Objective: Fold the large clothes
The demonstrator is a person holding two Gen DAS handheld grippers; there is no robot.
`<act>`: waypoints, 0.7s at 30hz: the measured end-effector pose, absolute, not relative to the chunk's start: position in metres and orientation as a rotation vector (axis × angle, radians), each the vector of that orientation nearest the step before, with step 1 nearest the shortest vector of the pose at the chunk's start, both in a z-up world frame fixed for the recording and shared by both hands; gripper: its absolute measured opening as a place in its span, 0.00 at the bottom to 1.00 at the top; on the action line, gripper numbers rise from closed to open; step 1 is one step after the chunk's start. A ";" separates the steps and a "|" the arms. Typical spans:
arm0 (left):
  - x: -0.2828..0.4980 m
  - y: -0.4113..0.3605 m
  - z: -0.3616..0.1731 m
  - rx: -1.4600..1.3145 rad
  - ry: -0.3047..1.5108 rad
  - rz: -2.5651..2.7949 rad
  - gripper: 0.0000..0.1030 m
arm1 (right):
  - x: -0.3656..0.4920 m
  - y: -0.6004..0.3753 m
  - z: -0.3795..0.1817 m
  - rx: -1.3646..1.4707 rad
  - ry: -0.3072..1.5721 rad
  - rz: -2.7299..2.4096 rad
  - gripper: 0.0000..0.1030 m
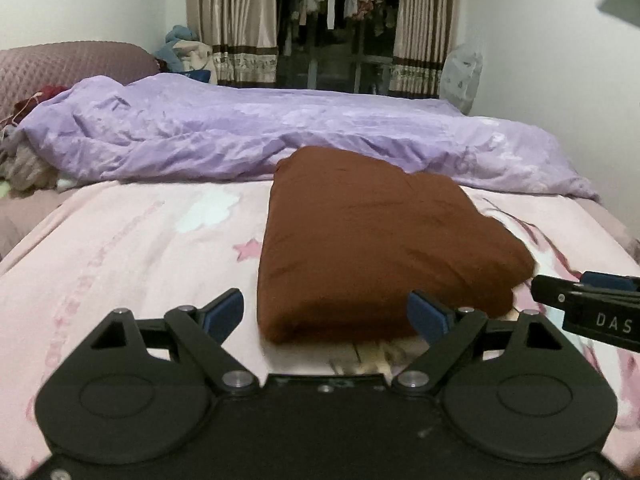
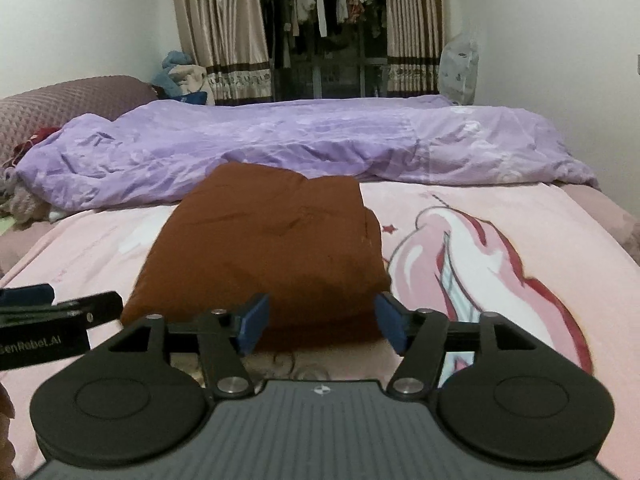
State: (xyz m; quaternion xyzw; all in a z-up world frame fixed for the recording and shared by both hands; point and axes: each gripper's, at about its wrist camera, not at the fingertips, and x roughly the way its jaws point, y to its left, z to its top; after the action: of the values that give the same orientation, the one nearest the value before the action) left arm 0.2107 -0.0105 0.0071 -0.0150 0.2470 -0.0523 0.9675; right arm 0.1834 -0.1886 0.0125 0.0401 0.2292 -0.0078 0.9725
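**Both hand-held grippers released by the folded garment**

The left hand-held gripper (image 1: 325, 314) is spread wide, holding nothing — its blue pads (image 1: 224, 312) sit just short of the garment's near edge. The right hand-held gripper (image 2: 322, 322) is likewise released, its pads (image 2: 252, 322) at either side of the near edge. The brown garment (image 1: 372, 240) lies folded into a thick rectangle on the pink sheet (image 1: 132, 248) of the bed. Behind it a purple duvet (image 2: 280, 140) lies rumpled — curtains (image 2: 224, 28) hang beyond.

A pink cartoon-print bed sheet (image 2: 500, 216) lies near; a rumpled purple duvet (image 1: 248, 132) beyond it; striped curtains (image 1: 232, 20) frame hanging clothes (image 2: 332, 12) far back.
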 end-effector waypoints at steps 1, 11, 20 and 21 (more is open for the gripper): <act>0.198 -0.010 0.008 -0.029 0.498 -0.105 0.88 | 0.170 -0.186 0.014 0.079 0.461 -0.015 0.76; 0.112 -0.004 0.006 -0.003 0.520 -0.031 0.88 | 0.091 -0.174 0.018 0.051 0.440 -0.042 0.82; 0.075 0.003 0.000 -0.024 0.519 -0.043 0.88 | 0.058 -0.168 0.003 0.055 0.437 -0.039 0.82; 0.074 0.003 -0.001 -0.027 0.519 -0.045 0.88 | 0.056 -0.168 0.002 0.053 0.437 -0.042 0.82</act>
State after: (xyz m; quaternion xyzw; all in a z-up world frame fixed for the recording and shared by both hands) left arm 0.0742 0.0028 -0.0010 -0.0134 0.2564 -0.0222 0.9662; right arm 0.0564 -0.1679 0.0021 0.0265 0.2169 -0.0209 0.9756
